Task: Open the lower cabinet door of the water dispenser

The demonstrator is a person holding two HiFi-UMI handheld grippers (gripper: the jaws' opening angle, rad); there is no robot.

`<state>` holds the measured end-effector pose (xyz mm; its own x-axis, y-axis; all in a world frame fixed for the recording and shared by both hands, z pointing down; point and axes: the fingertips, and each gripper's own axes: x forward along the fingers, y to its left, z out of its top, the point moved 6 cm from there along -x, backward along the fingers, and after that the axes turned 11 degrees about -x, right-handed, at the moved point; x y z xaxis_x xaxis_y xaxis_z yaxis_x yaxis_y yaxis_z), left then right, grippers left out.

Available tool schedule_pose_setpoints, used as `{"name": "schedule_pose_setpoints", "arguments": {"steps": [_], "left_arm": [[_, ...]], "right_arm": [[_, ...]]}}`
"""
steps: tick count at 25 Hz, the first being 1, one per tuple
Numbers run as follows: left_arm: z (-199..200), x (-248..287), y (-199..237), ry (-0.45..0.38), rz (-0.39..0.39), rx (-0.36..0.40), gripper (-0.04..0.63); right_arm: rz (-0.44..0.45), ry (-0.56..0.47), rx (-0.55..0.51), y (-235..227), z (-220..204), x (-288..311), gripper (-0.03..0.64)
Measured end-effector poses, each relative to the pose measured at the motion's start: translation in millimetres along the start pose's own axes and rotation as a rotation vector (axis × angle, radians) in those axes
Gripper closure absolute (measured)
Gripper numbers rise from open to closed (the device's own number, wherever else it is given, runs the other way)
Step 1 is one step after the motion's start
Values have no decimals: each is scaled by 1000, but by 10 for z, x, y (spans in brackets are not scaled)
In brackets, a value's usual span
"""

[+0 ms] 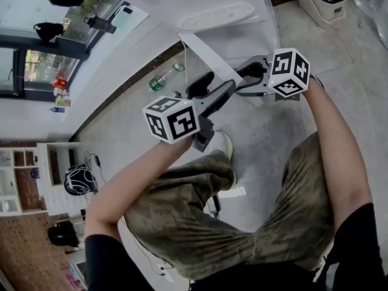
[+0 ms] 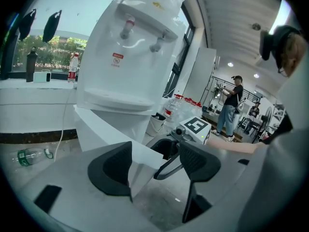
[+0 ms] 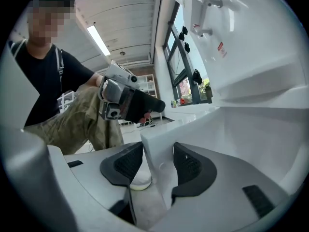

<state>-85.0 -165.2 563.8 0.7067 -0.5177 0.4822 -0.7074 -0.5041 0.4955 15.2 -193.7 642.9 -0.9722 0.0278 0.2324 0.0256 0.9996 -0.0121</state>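
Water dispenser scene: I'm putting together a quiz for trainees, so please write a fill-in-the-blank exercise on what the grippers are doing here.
1. The right gripper is closed on the edge of the dispenser's white ____.
2. The left gripper has its jaws ____, with a corner of that panel between them.
3. A bottle lies on the ____.
Missing words: door; open; floor.
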Motion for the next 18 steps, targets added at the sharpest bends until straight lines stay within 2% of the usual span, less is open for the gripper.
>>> {"name": "schedule_pose_setpoints", "arguments": {"steps": [3,8,14,18], "left_arm": [[-53,-50,0,18,5,9,310],[-136,-128,15,35,20,-19,310],[-235,-275,184,29,91,-74,310],[-325,-378,230,68,100,-89,310]], "right_arm": [[29,-4,-6,41,8,92,423],[65,-8,-11,75,19,216,428],[112,-4,-36,147,51,439,443],[132,-14,-51,177,80,564,449]]}}
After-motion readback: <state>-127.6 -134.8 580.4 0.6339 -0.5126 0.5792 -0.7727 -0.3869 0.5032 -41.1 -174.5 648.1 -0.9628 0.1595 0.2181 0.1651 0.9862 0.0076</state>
